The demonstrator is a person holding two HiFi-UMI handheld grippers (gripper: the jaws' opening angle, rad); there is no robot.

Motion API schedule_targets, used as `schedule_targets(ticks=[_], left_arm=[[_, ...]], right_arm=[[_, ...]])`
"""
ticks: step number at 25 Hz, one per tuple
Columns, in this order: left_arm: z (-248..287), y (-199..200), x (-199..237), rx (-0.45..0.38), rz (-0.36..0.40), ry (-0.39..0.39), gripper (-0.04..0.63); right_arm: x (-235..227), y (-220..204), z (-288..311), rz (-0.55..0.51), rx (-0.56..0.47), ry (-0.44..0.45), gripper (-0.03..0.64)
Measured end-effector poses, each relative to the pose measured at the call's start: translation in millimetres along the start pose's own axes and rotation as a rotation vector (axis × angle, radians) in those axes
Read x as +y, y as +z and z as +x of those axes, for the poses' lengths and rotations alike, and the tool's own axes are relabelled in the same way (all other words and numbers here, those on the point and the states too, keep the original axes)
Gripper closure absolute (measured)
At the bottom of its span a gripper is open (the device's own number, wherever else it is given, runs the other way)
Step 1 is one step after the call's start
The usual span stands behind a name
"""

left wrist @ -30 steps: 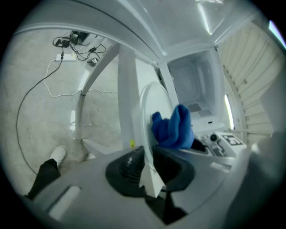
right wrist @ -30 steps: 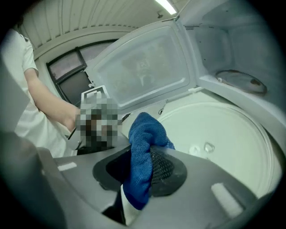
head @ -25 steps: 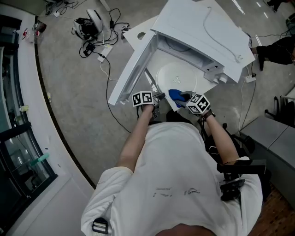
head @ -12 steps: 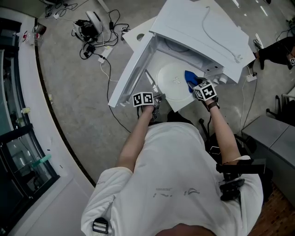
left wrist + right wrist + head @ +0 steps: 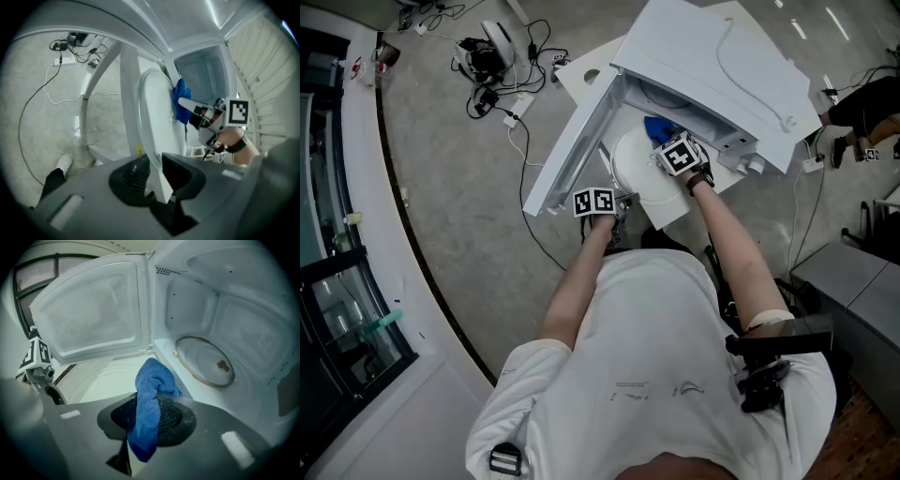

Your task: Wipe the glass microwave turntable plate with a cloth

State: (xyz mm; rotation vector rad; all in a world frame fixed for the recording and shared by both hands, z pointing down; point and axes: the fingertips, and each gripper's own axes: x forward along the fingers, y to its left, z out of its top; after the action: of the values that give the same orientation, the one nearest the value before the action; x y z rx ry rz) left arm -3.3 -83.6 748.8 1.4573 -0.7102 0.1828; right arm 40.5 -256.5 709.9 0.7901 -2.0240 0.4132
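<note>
1. I see the glass plate (image 5: 636, 176) sticking partly out of the open front of the white microwave (image 5: 722, 66). Its door (image 5: 567, 155) stands open on the left.
2. My left gripper (image 5: 156, 171) has the plate by its near rim. Its fingers (image 5: 131, 176) stand close together with the rim clamped between them, though they have just been easing apart a little.
3. My right gripper (image 5: 150, 416) has its fingers (image 5: 176, 418) closed on a blue cloth (image 5: 151, 385), which bunches up out of the grip.
4. In the left gripper view the cloth lies against the plate's face near its far rim, at the microwave's mouth.
5. In the right gripper view, a roller ring (image 5: 204, 359) lies on the cavity floor, to the right of the cloth.
</note>
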Motion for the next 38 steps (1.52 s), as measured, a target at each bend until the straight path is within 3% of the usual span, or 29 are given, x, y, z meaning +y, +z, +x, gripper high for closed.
schedule_targets(ticks=[11,15,19,25,29,32,38], left_arm=[[-4.1,2.1,3.6,-0.017,-0.030,0.001,0.512],[-3.5,2.2,3.9,-0.018,-0.048,0.011,0.512],[-4.3,2.1,3.7,-0.018,-0.042,0.013,0.512],[-3.1,1.7,1.7,0.005,-0.023,0.009,0.518],[0.7,0.0,-2.0,0.023,-0.017,0.008,0.520],[1.4,-0.6,-3.5,0.035,-0.009,0.013,0.518],[2.1,-1.7,-2.1,0.043,-0.011,0.019,0.517]], right_arm=[[94.4,29.5,15.7,-0.180,-0.035,0.196,0.515],[126.6,11.1,11.5,-0.158,-0.077,0.338,0.515],[145.8,-25.4,-8.4,-0.194,-0.068,0.420,0.517],[121.1,-86.9,-43.6,-0.128,-0.037,0.313,0.518],[67.6,-108.8,-44.7,0.059,-0.012,0.173,0.518],[32.6,-101.2,-41.8,0.143,-0.006,0.070,0.518],[-0.6,-48.7,-19.2,0.116,-0.008,-0.029,0.518]])
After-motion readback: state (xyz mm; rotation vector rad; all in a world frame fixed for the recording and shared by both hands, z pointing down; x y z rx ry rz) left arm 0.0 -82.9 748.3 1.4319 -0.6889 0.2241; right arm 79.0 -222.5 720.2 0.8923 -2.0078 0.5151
